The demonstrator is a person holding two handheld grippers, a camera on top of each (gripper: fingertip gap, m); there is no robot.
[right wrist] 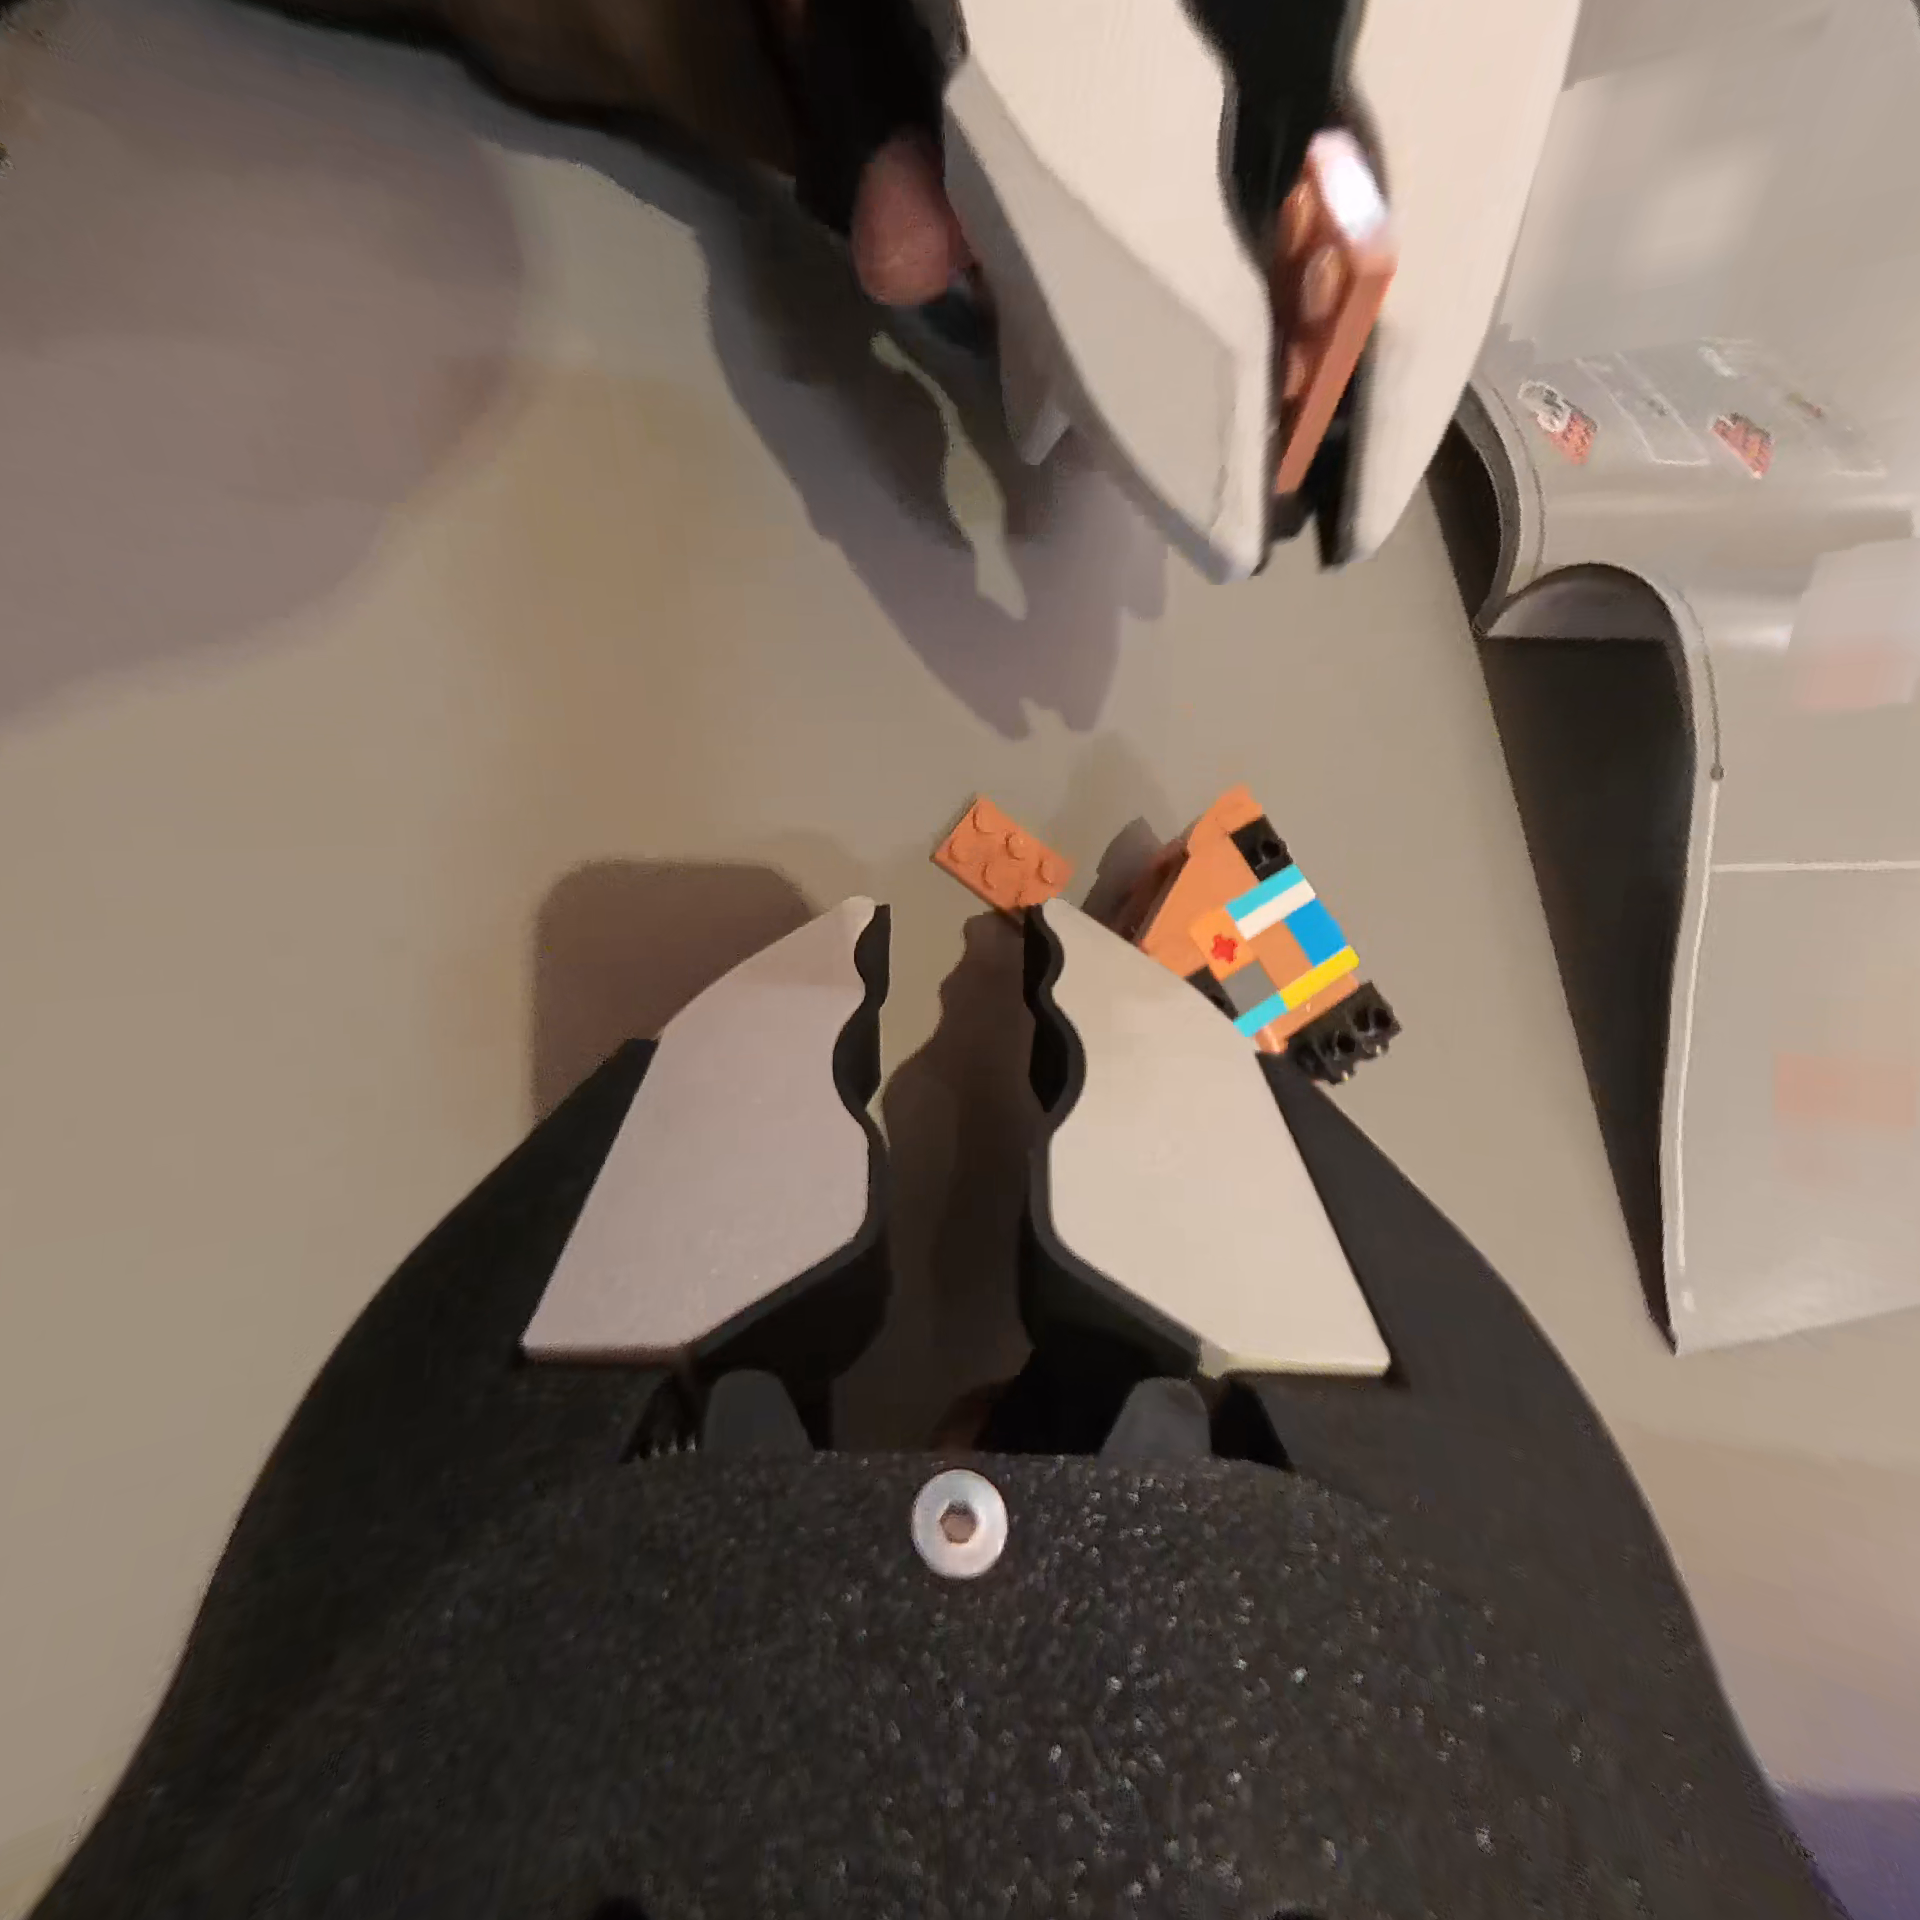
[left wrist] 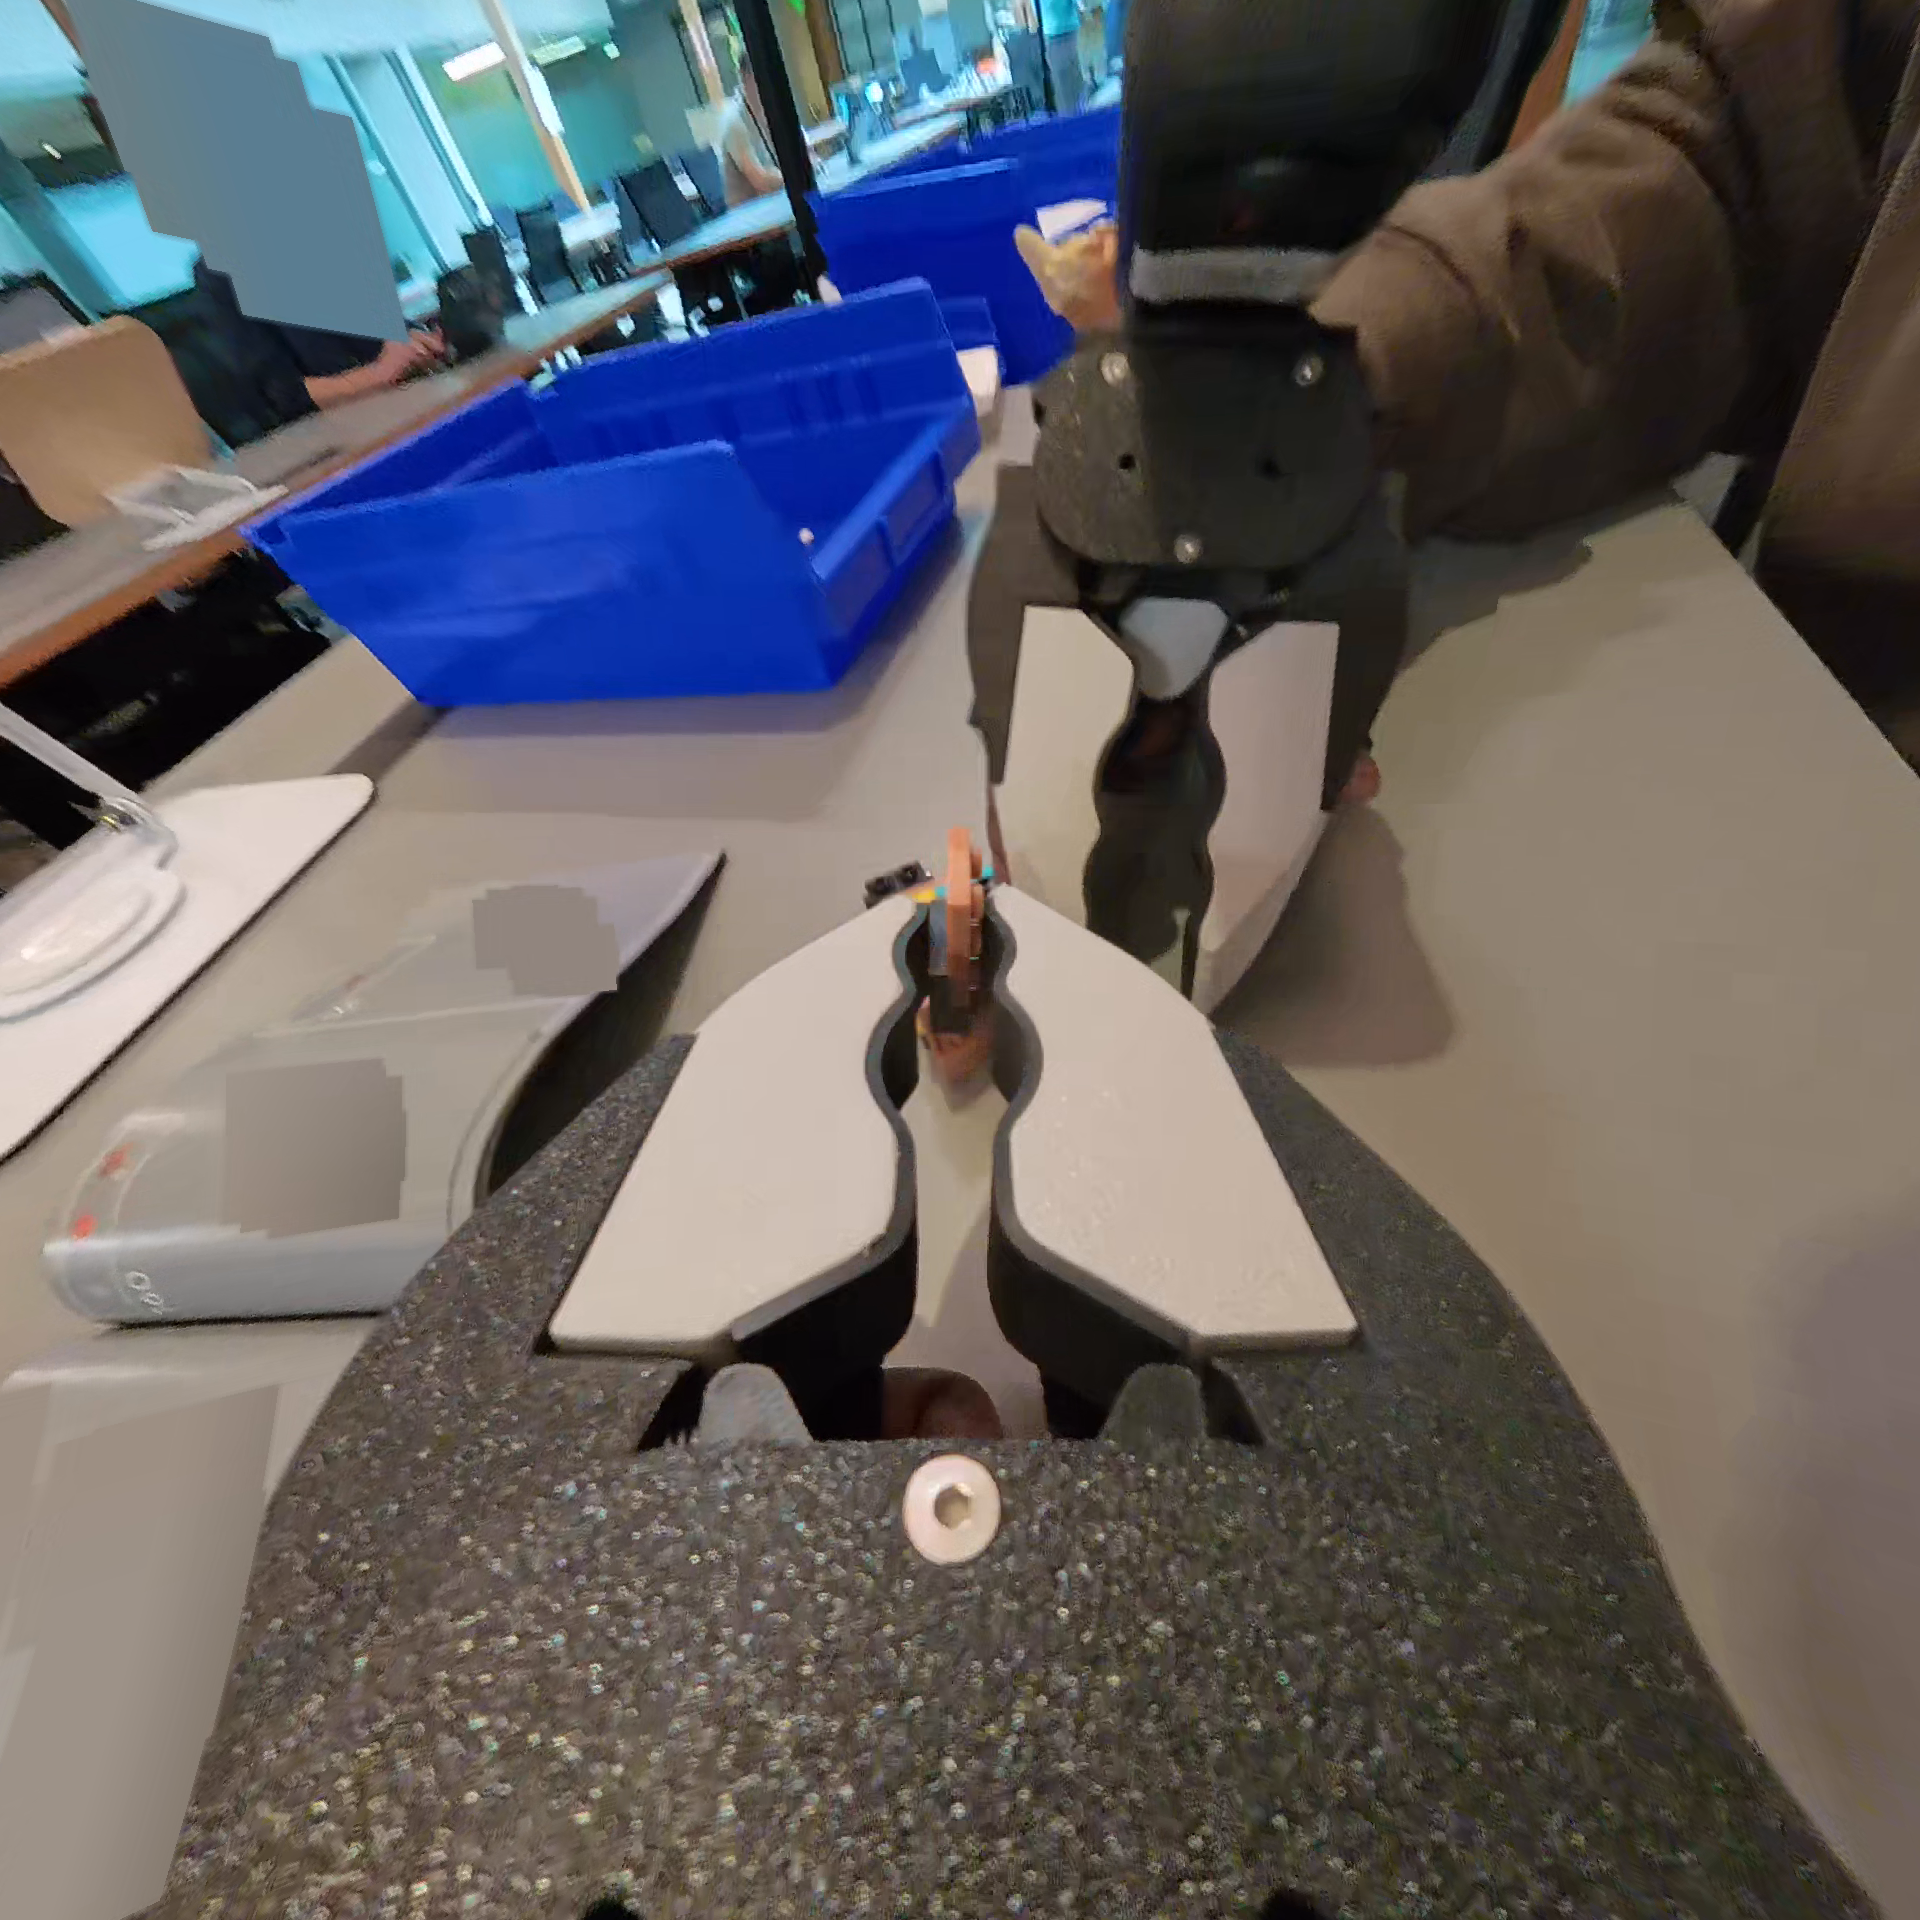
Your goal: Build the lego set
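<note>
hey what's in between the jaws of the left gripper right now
The left gripper is shut on a flat orange lego plate, held on edge, studs showing in the right wrist view. Its lower end is hidden between the jaws, so I cannot tell its full length.

A flat orange-brown Lego plate (right wrist: 1322, 312) stands on edge, pinched inside the left claw (right wrist: 1294, 551). A second orange studded plate (right wrist: 1001, 855) lies flat on the grey desk (right wrist: 520, 727), just beside a small orange, blue, yellow and black brick assembly (right wrist: 1262, 940) lying tilted.

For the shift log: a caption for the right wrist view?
Open right gripper above loose orange plate and partial build.
</note>
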